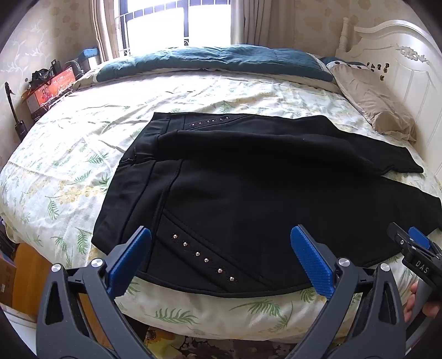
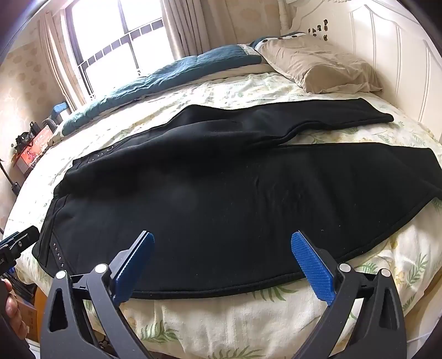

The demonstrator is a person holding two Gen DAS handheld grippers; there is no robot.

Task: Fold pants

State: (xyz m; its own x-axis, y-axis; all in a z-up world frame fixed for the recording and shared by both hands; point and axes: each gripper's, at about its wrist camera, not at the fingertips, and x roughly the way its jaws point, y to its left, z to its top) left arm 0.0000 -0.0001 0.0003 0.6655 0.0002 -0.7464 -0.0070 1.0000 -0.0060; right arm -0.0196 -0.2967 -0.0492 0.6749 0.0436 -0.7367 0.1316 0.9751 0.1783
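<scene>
At the far left, beside the bed (image 1: 41, 165), a cluttered nightstand (image 1: 47, 94) stands under the window (image 1: 176, 24). The black pants (image 1: 248, 179) lie spread across the leaf-print sheet, waistband at the left end and both legs running off to the right toward the beige pillow (image 2: 317, 66) and the white headboard (image 2: 386, 55). A row of studs (image 1: 204, 259) marks the near pocket, just beyond the left gripper (image 1: 221, 248). That gripper hangs over the near hip of the pants with its blue fingers (image 1: 132, 256) spread as wide as they go and nothing between them. Further right, the right gripper (image 2: 222, 248) hovers over the near leg, around the thigh, its fingers (image 2: 312, 265) equally wide and holding nothing; the cloth edge lies just below both tools, untouched.

The far leg lies angled away from the near one, with a wedge of sheet showing between them toward the cuffs, so the pants seem flat but unfolded. The step in hand looks like the approach for the first fold. The next move likely calls for both grippers to drop to the near edge, pinch the hem line at hip and thigh, and carry the near leg over onto the far one, keeping the fabric taut so it does not bunch.
</scene>
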